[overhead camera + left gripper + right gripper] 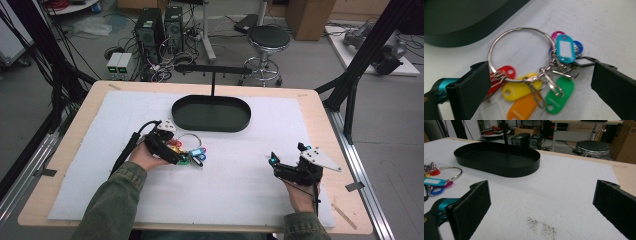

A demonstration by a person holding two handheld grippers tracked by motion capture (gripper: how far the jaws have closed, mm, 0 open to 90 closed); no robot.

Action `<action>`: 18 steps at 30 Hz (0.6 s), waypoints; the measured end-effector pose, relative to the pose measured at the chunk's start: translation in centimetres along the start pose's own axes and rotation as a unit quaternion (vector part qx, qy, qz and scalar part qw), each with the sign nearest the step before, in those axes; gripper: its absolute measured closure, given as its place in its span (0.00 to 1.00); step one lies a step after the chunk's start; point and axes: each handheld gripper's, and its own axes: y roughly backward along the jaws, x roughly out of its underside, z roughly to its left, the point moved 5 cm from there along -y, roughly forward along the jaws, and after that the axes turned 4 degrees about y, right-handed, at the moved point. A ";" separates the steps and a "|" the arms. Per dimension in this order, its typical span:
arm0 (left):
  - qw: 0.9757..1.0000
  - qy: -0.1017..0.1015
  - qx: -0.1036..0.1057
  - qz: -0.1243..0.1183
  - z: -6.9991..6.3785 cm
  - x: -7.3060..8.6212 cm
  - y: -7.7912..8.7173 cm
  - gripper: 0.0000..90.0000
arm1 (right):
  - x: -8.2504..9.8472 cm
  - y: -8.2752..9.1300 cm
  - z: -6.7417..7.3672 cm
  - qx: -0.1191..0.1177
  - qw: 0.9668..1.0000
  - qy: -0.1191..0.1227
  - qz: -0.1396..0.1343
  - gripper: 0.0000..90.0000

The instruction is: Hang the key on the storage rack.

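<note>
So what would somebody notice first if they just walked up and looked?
Probably the bunch of bright key tags on a big metal ring, lying on the white mat between the open fingers of the left gripper. Behind it sits a black oval tray, with the right gripper open, off to the side.

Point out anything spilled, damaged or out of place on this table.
One oddity: a patch of dark specks dirties the white mat ahead of the right gripper. The key ring and black tray look undamaged.

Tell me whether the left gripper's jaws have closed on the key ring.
No: the left gripper is open, its jaws standing apart on either side of the key ring and its coloured tags.
</note>
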 end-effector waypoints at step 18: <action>0.999 -0.026 0.038 0.021 -0.7 0.1 -1.8 0.43 | 0.0 0.1 -0.2 0.003 1.000 0.001 -0.002 0.00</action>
